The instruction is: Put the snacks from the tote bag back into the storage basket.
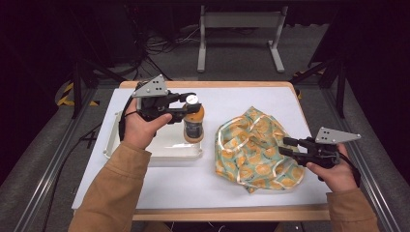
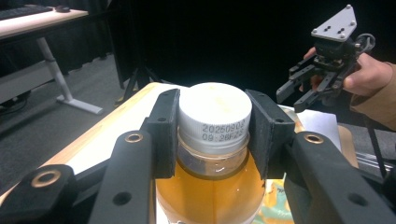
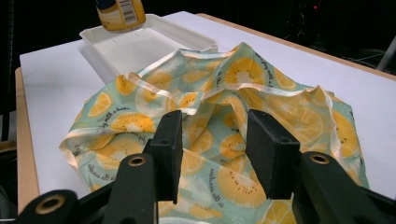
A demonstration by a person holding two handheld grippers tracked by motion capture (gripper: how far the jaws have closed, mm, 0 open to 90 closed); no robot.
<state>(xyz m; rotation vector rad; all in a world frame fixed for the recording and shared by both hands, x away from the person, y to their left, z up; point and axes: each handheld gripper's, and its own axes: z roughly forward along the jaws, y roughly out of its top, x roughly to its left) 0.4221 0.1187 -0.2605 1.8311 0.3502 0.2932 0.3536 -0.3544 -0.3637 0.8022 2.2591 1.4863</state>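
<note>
Left tool [image 1: 189, 107]: I had it clenched on the neck and white cap of the bottle, one black pad on each side, as the left gripper view showed.
Bottle [image 2: 212, 140]: amber drink inside, white screw cap [image 2: 215, 112] with a printed date code; it sat upright between my left tool's pads, its base over the near right corner of the tray.
Tray [image 1: 162, 145]: white, shallow, directly below and behind my left tool on the worktop.
Right tool [image 1: 285, 146]: I had it released, its pads apart and pressing on nothing; the jaws hovered just over the near edge of the cloth bag.
Cloth bag [image 3: 243, 107]: pale green fabric with orange-slice print and cream ribbon trim, crumpled flat; it lay straight ahead of and under my right tool, and to the right of my left tool.
Gap between tools: well apart; from my left tool I saw the right tool [image 2: 306, 88] farther off, to the upper right, in the other hand [image 2: 366, 77].
Worktop [image 1: 227, 101]: white surface with a wooden edge, carrying the tray and the bag side by side.
Sleeves [image 1: 113, 193]: tan, on both of my forearms at the near edge.
</note>
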